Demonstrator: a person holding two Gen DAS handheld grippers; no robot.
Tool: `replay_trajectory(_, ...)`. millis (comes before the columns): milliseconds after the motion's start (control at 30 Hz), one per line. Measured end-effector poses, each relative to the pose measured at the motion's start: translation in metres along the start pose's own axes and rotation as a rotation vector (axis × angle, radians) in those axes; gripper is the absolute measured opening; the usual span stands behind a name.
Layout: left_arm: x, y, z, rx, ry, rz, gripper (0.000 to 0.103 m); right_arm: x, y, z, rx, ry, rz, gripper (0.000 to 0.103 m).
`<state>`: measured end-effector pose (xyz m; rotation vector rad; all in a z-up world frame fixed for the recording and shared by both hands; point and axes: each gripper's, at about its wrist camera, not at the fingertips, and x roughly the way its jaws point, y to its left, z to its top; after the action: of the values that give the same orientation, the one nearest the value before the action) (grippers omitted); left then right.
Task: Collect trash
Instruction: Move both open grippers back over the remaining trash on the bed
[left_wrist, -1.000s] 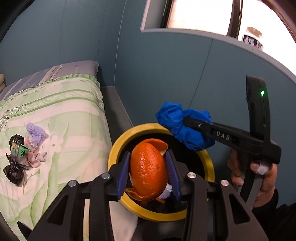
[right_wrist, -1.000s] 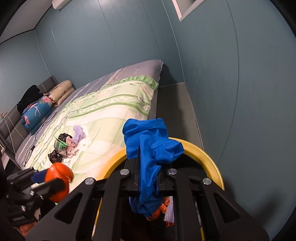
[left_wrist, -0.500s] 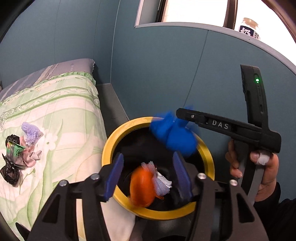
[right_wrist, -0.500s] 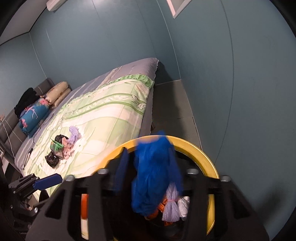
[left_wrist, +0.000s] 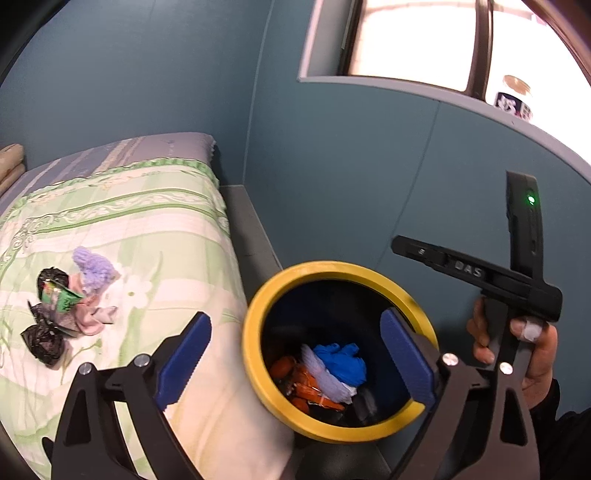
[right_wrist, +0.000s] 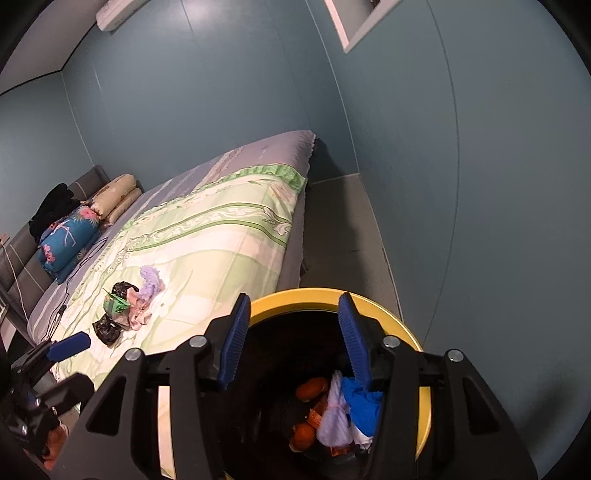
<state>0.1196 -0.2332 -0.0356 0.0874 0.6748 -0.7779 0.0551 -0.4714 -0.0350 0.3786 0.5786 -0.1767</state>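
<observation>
L gripper (left_wrist: 295, 354) now wide open, nothing held; orange peel it gripped a sec ago is down in the yellow-rimmed bin (left_wrist: 255, 325). R gripper (right_wrist: 291, 339) also spread wide and empty; its blue glove (right_wrist: 360, 402) dropped in too, lying at ~4 o'clock inside the bin on the purple wad. Both drops done. Remaining trash pile (left_wrist: 70, 299) sits on the bed (left_wrist: 155, 214), ~9 o'clock of the bin, well apart. Likely the next pickup.

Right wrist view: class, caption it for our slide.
Open right gripper above the yellow-rimmed bin holding blue cloth.
</observation>
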Motion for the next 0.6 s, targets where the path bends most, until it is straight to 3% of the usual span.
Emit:
replay_trajectory(167, -0.015, 0.019, 0.004, -0.028, -0.036, 0.039, 0.093, -0.002, 0.014, 0.005, -0.025, -0.013, 0.036, 0.058)
replay_trajectory(600, -0.045, 0.096, -0.005, -0.119, -0.100, 0.190, 0.093, 0.022, 0.092, 0.024, -0.162, -0.018, 0.175, 0.059)
